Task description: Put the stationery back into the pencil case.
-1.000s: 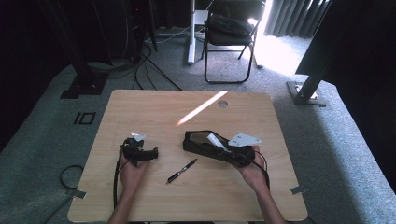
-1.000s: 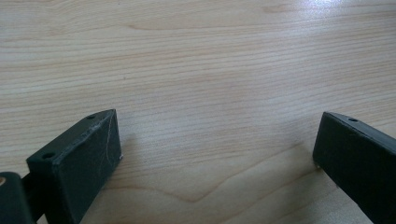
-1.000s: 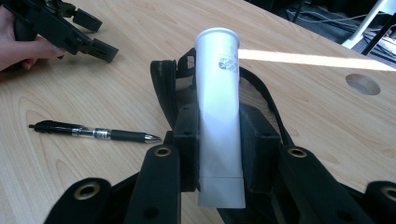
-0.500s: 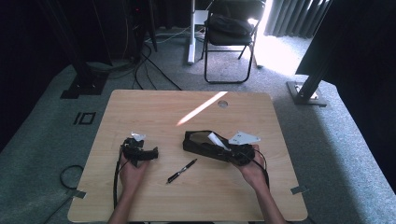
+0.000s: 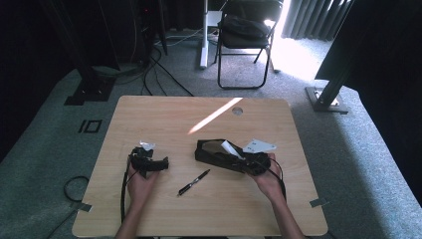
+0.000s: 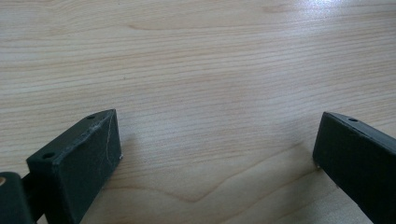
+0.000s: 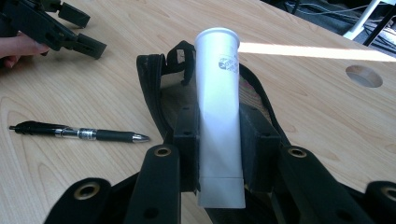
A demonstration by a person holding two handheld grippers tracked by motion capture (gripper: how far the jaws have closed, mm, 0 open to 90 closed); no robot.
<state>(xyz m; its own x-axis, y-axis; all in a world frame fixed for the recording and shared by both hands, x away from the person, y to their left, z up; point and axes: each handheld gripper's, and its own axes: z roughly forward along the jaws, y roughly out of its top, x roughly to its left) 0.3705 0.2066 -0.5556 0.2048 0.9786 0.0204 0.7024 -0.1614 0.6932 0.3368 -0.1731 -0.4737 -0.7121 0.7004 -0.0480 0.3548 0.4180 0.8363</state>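
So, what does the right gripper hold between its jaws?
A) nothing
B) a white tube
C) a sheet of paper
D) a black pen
B: in the right gripper view the right gripper has both jaws pressed on the sides of a white tube, above an open black pouch; the pen lies apart on the table.

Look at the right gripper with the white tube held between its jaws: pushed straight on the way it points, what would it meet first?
Probably the open black pouch: the right gripper holds the white tube aimed into it, though depth is unclear.
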